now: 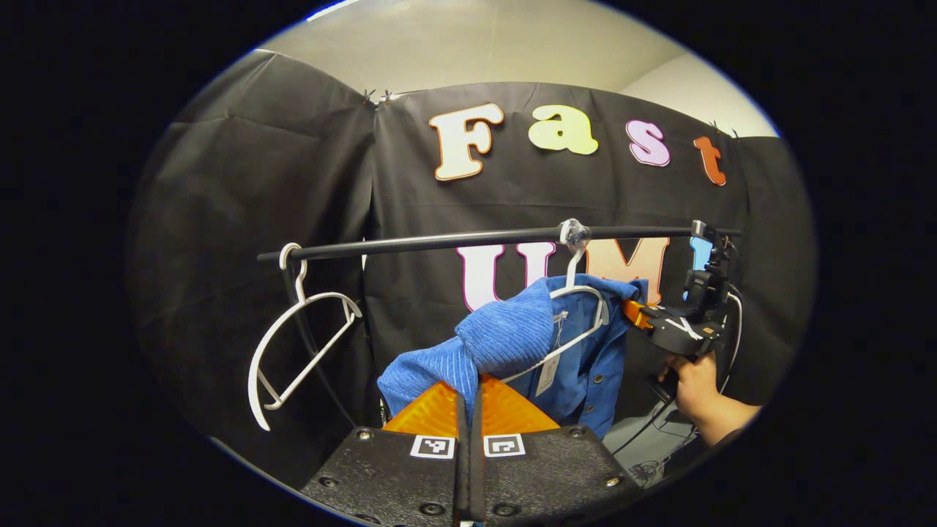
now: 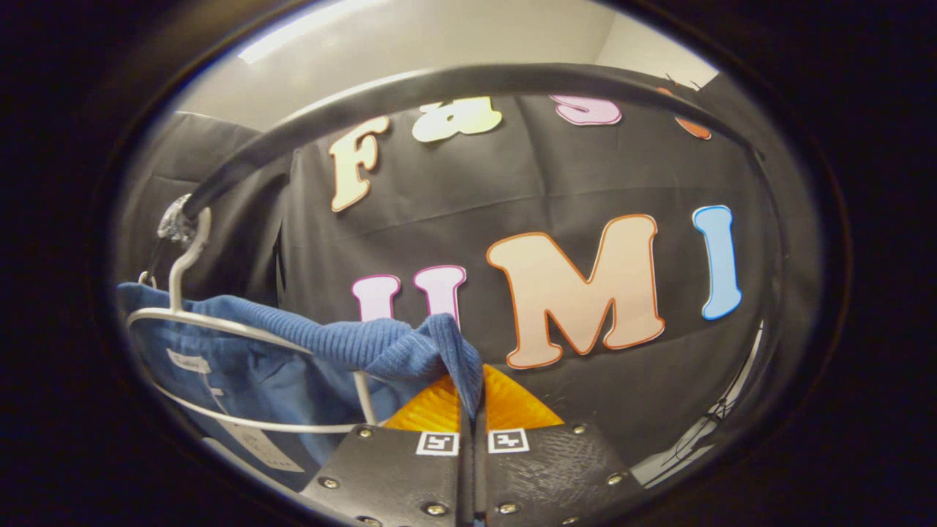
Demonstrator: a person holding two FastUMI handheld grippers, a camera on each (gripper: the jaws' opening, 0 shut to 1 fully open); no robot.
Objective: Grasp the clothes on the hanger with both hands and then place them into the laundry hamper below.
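— Both grippers have hold of cloth, as far as I can judge. Nearest in the left gripper view, the left gripper [image 1: 468, 399] has its orange fingers [image 1: 428, 410] closed together with a fold of the blue garment [image 1: 505, 340] pinched between them.

— And the other?

— In the right gripper view the right gripper [image 2: 474, 399] is closed the same way on a ribbed blue edge. Farther off in the left gripper view it reaches the garment's far shoulder, a hand [image 1: 695, 391] holding it.

— So how far along?

— The grasp looks done. The garment hangs on its white hanger [image 1: 578, 322], hooked to the black rail [image 1: 439, 241]; lifting it off and lowering it into the hamper is left. An empty hanger [image 1: 293, 351] hangs farther along the rail.

— Any writing?

— A paper tag [image 1: 547, 373] dangles from the garment, too small to read.
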